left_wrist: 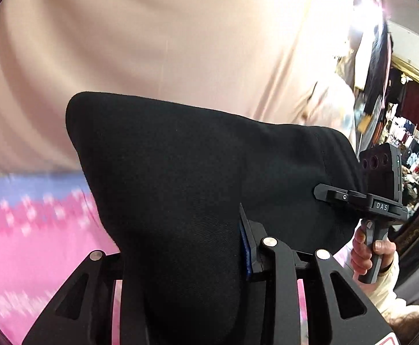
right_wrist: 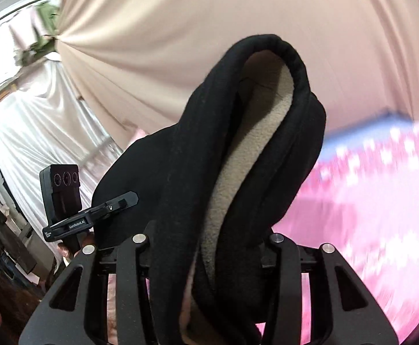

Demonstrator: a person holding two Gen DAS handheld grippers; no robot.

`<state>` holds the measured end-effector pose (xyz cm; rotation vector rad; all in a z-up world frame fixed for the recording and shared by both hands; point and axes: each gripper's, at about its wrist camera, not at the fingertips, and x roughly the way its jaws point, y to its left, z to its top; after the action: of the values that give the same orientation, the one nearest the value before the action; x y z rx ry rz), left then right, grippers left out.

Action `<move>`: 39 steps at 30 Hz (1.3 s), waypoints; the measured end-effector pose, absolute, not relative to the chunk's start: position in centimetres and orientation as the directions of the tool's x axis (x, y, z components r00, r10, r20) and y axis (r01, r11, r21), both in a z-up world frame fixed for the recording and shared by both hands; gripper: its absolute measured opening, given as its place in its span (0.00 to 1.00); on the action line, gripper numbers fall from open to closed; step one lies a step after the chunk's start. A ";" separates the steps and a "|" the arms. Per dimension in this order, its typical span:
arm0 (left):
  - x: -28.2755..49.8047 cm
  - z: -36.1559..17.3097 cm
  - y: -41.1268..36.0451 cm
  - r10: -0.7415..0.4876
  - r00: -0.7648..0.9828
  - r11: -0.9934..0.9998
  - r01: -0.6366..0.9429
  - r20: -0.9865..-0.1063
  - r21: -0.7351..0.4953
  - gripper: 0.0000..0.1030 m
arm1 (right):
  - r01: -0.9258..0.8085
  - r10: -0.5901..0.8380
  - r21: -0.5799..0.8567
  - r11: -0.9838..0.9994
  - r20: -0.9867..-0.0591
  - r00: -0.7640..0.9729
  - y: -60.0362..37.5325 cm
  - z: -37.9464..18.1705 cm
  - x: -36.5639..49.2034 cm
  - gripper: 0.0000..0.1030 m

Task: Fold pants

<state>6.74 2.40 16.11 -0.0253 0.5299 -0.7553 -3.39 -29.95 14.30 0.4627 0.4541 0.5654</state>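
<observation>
Pink cloth with a pale flower print [left_wrist: 22, 230] covered the surface below, blurred in both views, with a beige curtain [left_wrist: 152, 28] hanging behind it and racks of clothes [left_wrist: 405, 141] at the room's far edge. The black pants [left_wrist: 180, 158], lined with cream fleece [right_wrist: 238, 172], hung lifted above that surface between the two tools. The left gripper [left_wrist: 186, 258] and the right gripper [right_wrist: 209, 247] each had their jaws clamped on the fabric.
</observation>
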 end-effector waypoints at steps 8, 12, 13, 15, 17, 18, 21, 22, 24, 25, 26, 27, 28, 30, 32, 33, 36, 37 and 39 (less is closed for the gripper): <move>12.2 18.8 1.1 -0.593 0.696 0.794 0.591 -0.406 -0.146 0.30 | -0.386 0.566 0.516 0.765 -0.252 0.785 -27.8 17.4 4.8 0.40; 16.7 16.4 0.0 -0.517 0.733 0.841 0.531 -0.442 -0.103 0.30 | -0.323 0.547 0.562 0.762 -0.289 0.786 -28.3 13.9 10.6 0.40; 18.3 15.3 -0.4 -0.499 0.743 0.852 0.515 -0.445 -0.096 0.30 | -0.312 0.544 0.570 0.760 -0.297 0.785 -28.1 13.3 11.7 0.40; 21.1 13.4 -1.1 -0.474 0.747 0.865 0.493 -0.466 -0.090 0.30 | -0.274 0.539 0.599 0.753 -0.321 0.779 -28.5 10.9 14.9 0.40; 24.1 11.0 -1.4 -0.460 0.733 0.873 0.475 -0.501 -0.106 0.30 | -0.244 0.538 0.621 0.745 -0.342 0.770 -28.7 8.8 17.3 0.40; 25.8 9.6 -1.6 -0.452 0.726 0.878 0.466 -0.519 -0.113 0.30 | -0.222 0.537 0.633 0.742 -0.362 0.762 -28.9 7.1 19.1 0.40; 29.6 6.1 -1.7 -0.426 0.707 0.892 0.434 -0.565 -0.128 0.29 | -0.165 0.544 0.664 0.729 -0.416 0.728 -29.2 2.6 22.7 0.40; 30.9 4.4 -1.9 -0.418 0.691 0.895 0.422 -0.590 -0.141 0.27 | -0.145 0.547 0.673 0.725 -0.436 0.714 -29.2 1.1 23.6 0.40; 33.4 1.2 -1.6 -0.415 0.643 0.899 0.397 -0.644 -0.182 0.26 | -0.114 0.553 0.686 0.718 -0.465 0.691 -29.2 -1.3 25.0 0.40; 34.1 0.0 -1.2 -0.416 0.623 0.899 0.390 -0.663 -0.198 0.25 | -0.093 0.558 0.693 0.714 -0.484 0.675 -29.1 -2.9 25.8 0.40; 34.9 -1.5 -0.9 -0.416 0.602 0.900 0.382 -0.682 -0.212 0.25 | -0.079 0.561 0.698 0.712 -0.498 0.661 -29.0 -4.1 26.4 0.40; 35.8 -3.1 -0.8 -0.413 0.577 0.901 0.374 -0.705 -0.222 0.25 | -0.062 0.565 0.700 0.711 -0.517 0.643 -28.9 -5.6 27.0 0.40; 36.4 -4.5 -0.6 -0.408 0.559 0.903 0.365 -0.722 -0.228 0.25 | -0.051 0.567 0.701 0.711 -0.529 0.631 -28.8 -6.5 27.4 0.40; 37.1 -6.4 -0.5 -0.395 0.536 0.908 0.354 -0.746 -0.226 0.25 | -0.028 0.566 0.702 0.712 -0.550 0.614 -28.8 -8.5 28.1 0.40; 37.4 -7.6 0.0 -0.402 0.535 0.904 0.359 -0.743 -0.231 0.28 | -0.021 0.579 0.719 0.695 -0.543 0.608 -29.2 -9.6 28.4 0.40; 37.5 -7.9 0.3 -0.413 0.533 0.899 0.366 -0.738 -0.239 0.29 | -0.022 0.593 0.731 0.682 -0.535 0.602 -29.5 -10.2 28.6 0.41; 37.3 -8.4 0.3 -0.411 0.529 0.899 0.370 -0.742 -0.234 0.41 | -0.036 0.613 0.742 0.669 -0.524 0.591 -29.8 -10.9 28.7 0.45; 37.4 -9.1 0.7 -0.405 0.534 0.903 0.359 -0.742 -0.234 0.50 | -0.045 0.624 0.748 0.662 -0.516 0.586 -29.9 -11.1 28.8 0.46; 37.4 -9.7 1.6 -0.408 0.546 0.905 0.345 -0.732 -0.248 0.66 | -0.066 0.657 0.773 0.631 -0.488 0.574 -30.6 -11.4 28.6 0.48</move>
<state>37.41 1.62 -9.67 -0.0776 0.8874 -0.4467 28.63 -30.56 -11.41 0.7840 0.8628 0.4784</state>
